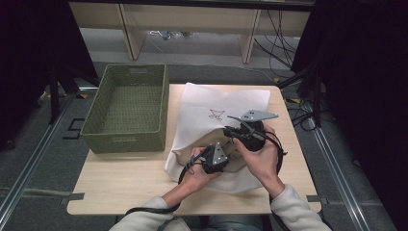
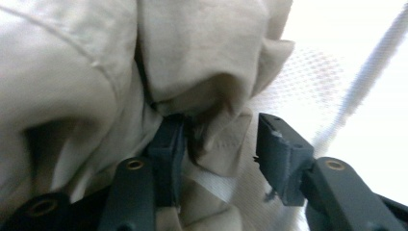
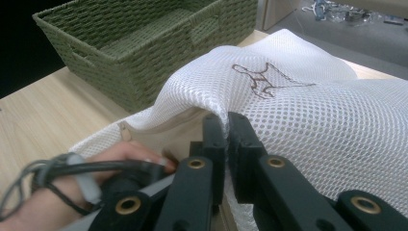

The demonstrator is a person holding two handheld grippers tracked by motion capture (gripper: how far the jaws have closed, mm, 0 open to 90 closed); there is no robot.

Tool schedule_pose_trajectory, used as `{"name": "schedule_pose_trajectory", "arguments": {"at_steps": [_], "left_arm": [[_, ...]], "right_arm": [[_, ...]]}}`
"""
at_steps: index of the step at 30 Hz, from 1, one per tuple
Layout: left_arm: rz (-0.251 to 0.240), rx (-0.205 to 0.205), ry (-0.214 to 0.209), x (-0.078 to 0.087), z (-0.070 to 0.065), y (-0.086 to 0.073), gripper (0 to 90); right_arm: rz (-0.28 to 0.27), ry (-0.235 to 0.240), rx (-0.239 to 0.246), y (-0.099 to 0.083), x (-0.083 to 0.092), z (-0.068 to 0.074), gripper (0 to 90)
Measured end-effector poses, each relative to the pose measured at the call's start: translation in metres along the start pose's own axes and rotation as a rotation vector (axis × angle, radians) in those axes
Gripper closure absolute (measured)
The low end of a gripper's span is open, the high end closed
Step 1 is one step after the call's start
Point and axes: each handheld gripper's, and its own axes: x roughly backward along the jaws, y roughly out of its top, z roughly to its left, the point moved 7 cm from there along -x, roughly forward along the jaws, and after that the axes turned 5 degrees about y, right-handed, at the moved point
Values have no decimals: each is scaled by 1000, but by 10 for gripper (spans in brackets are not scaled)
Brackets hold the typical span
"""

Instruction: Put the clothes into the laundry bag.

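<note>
A white mesh bag (image 1: 216,103) with a small dark logo lies on the wooden table (image 1: 120,183). My right gripper (image 3: 226,127) is shut on the bag's upper edge (image 3: 202,103) and lifts it, so the mouth gapes. A beige garment (image 2: 72,72) is bunched inside that mouth. My left gripper (image 2: 221,144) reaches into the opening with its jaws standing apart. A fold of the beige cloth lies between them against one pad (image 2: 166,154), while the other pad stands clear of it. In the high view both hands meet at the bag's near corner, with the left gripper (image 1: 222,155) below the right gripper (image 1: 231,132).
A green woven basket (image 1: 126,139) stands at the table's left side, right beside the bag; its wall (image 3: 159,67) also rises in the right gripper view. Bare tabletop lies in front of the basket. Cables trail from both grippers toward the person.
</note>
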Motion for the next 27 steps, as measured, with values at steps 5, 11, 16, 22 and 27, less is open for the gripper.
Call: {"name": "schedule_pose_trajectory", "arguments": {"at_steps": [5,11,16,22,27], "left_arm": [[-12,16,10,19,0,-4,479],[-23,34,6,41,-3,-12,470],[-37,31,11,62,-2,-14,528],[41,10,29,60,3,-26,692],[85,26,41,44,2,-31,714]], "right_arm": [[19,3,28,-1,0,-1,875],[30,9,3,-3,-1,2,875],[25,12,26,-2,-2,1,875],[28,13,27,-2,-2,2,874],[31,14,15,-3,-2,3,874]]}}
